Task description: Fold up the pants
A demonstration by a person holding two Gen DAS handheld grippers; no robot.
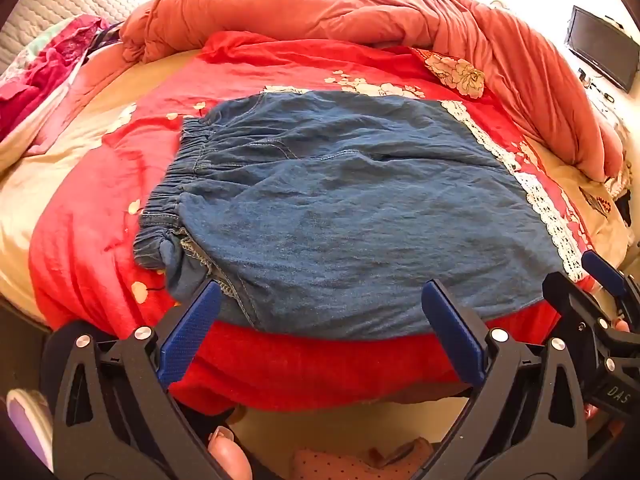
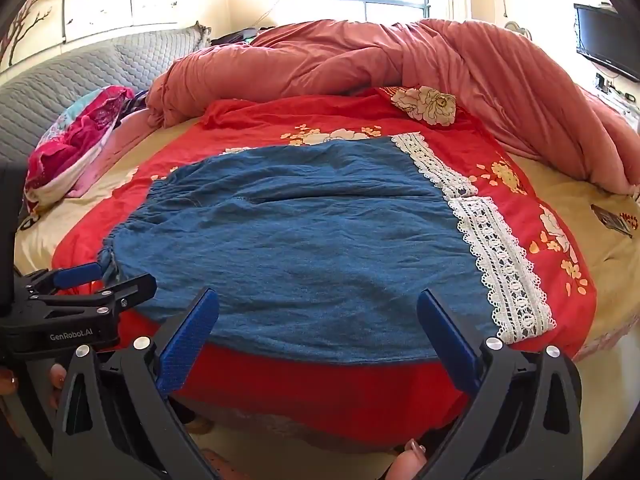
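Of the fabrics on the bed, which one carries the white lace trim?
The blue denim pants, lace band along their right-hand edge. The red floral sheet beneath has printed flowers only; the salmon quilt is plain.

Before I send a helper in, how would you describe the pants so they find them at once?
On the bed, find the red floral sheet. The blue denim pants lie flat on it near its front edge. Only they have white lace trim at the hems.

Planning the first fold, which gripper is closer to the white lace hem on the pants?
Right. The right gripper hovers open beside the lace hem; the left gripper is open toward the waistband end.
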